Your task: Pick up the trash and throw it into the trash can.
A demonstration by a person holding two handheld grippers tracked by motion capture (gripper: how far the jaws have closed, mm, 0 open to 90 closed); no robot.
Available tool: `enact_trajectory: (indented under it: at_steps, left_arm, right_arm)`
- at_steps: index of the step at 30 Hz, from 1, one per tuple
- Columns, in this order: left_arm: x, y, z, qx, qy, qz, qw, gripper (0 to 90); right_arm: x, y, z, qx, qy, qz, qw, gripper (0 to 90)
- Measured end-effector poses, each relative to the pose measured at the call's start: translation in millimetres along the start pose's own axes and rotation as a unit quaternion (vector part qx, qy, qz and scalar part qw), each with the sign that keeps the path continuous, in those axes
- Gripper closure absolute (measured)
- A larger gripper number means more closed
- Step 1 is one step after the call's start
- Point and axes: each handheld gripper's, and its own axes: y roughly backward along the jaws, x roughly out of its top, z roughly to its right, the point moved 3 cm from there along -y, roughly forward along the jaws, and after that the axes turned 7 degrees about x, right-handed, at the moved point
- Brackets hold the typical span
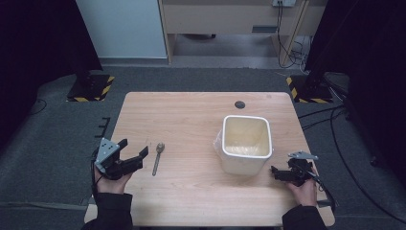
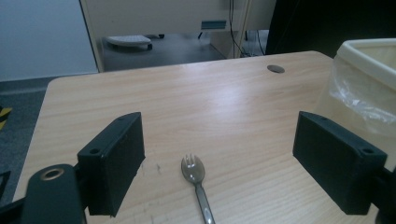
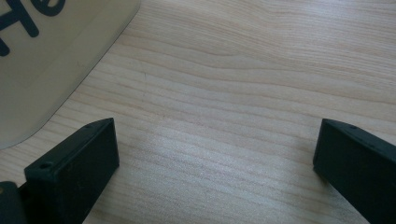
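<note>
A grey metal spork lies on the wooden table, head pointing away from me. My left gripper is held in a hand just left of it, open, with nothing between its jaws. In the left gripper view the spork lies on the wood between the wide-apart jaws of the left gripper. A cream square bin with a clear plastic liner stands right of centre. My right gripper sits low near the bin's front right corner, open over bare wood.
A round cable hole is near the table's far edge. The bin wall, with dark lettering, is close on the left in the right gripper view; the bin rises at the right in the left gripper view. Cables run across the floor at the right.
</note>
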Motion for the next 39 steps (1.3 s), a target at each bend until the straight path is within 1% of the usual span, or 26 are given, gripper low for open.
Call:
enact_trajectory:
  at_steps: [1,5,7,8,9,10,13,15,18,20,21,23,25,27,29,30,32,33,34,36,37,39]
  left_arm:
    - [6.6,-3.0,2.1,-0.001,-0.004,0.004,1.0000,15.6]
    - [16.3,-12.4,6.8,0.000,-0.010,0.007,0.9999,15.5]
    - [17.9,-18.7,9.0,0.000,-0.014,0.006,0.9999,15.6]
    - [17.9,-18.7,9.0,0.000,-0.014,0.006,0.9999,15.5]
    - [17.0,-26.0,11.2,0.002,-0.017,0.002,0.9999,15.5]
    - [15.8,-29.8,12.3,0.003,-0.018,-0.001,0.9998,15.5]
    - [10.2,-40.6,14.9,0.006,-0.020,-0.011,0.9997,15.5]
    - [4.9,-46.9,16.4,0.005,-0.018,-0.018,0.9997,15.5]
    - [-3.6,-55.5,16.6,0.013,-0.024,-0.037,0.9989,15.6]
    - [-6.3,-58.0,16.4,0.015,-0.022,-0.039,0.9989,15.8]
    - [-11.8,-62.7,15.6,0.015,-0.015,-0.044,0.9988,16.2]
    - [-17.1,-67.9,15.1,0.018,-0.019,-0.057,0.9980,16.6]
    - [-21.2,-72.0,14.9,0.023,-0.024,-0.076,0.9966,16.3]
    - [-26.6,-74.3,14.6,0.023,-0.027,-0.073,0.9967,16.6]
    - [-32.7,-78.2,13.7,0.024,-0.029,-0.085,0.9957,17.7]
    - [-32.7,-78.2,13.7,0.024,-0.029,-0.085,0.9957,17.6]
    - [-38.0,-81.6,11.9,0.028,-0.030,-0.099,0.9943,17.7]
    - [-41.1,-85.3,10.6,0.031,-0.029,-0.113,0.9927,17.7]
    - [-42.3,-86.6,10.3,0.032,-0.030,-0.118,0.9921,17.8]
    - [-46.1,-88.3,10.5,0.030,-0.030,-0.116,0.9924,19.0]
    - [-48.4,-89.5,10.7,0.029,-0.031,-0.119,0.9920,21.0]
    - [-52.1,-92.8,10.8,0.032,-0.037,-0.131,0.9902,22.0]
  right_arm:
    - [0.0,0.0,0.0,0.000,0.000,0.000,1.0000,0.3]
    - [0.0,0.0,0.0,0.000,0.000,0.000,1.0000,0.3]
    - [0.0,0.0,0.0,0.000,0.000,0.000,1.0000,0.3]
    - [0.0,0.0,0.0,0.000,0.000,0.000,1.0000,0.3]
    - [0.0,0.0,0.0,0.000,0.000,0.000,1.0000,0.3]
    - [0.0,0.0,0.0,0.000,0.000,0.000,1.0000,0.3]
    - [0.0,0.0,0.0,0.000,0.000,0.000,1.0000,0.3]
    - [0.0,0.0,0.0,0.000,0.000,0.000,1.0000,0.3]
    - [0.0,0.0,0.0,0.000,0.000,0.000,1.0000,0.3]
    - [0.0,0.0,0.0,0.000,0.000,0.000,1.0000,0.3]
    - [0.0,0.0,0.0,0.000,0.000,0.000,1.0000,0.3]
    - [0.0,0.0,-0.2,-0.001,-0.001,0.000,1.0000,0.3]
    - [-0.1,0.1,-0.3,-0.001,-0.001,0.000,1.0000,0.3]
    - [-0.1,0.1,-0.4,-0.001,-0.001,0.000,1.0000,0.3]
    - [-0.1,0.1,-0.4,-0.001,-0.001,0.000,1.0000,0.3]
    - [-0.1,0.1,-0.4,-0.001,-0.001,0.000,1.0000,0.3]
    - [-0.2,0.1,-0.4,-0.001,-0.001,0.000,1.0000,0.3]
    - [-0.3,0.2,-0.5,-0.001,-0.001,0.000,1.0000,0.3]
    - [-0.2,0.2,-0.4,-0.001,0.000,0.000,1.0000,0.3]
    - [-0.2,0.2,-0.4,-0.001,0.000,0.000,1.0000,0.3]
    - [-0.2,0.2,-0.5,-0.001,-0.001,0.000,1.0000,0.3]
    - [-0.3,0.2,-0.5,-0.001,0.000,0.000,1.0000,0.3]
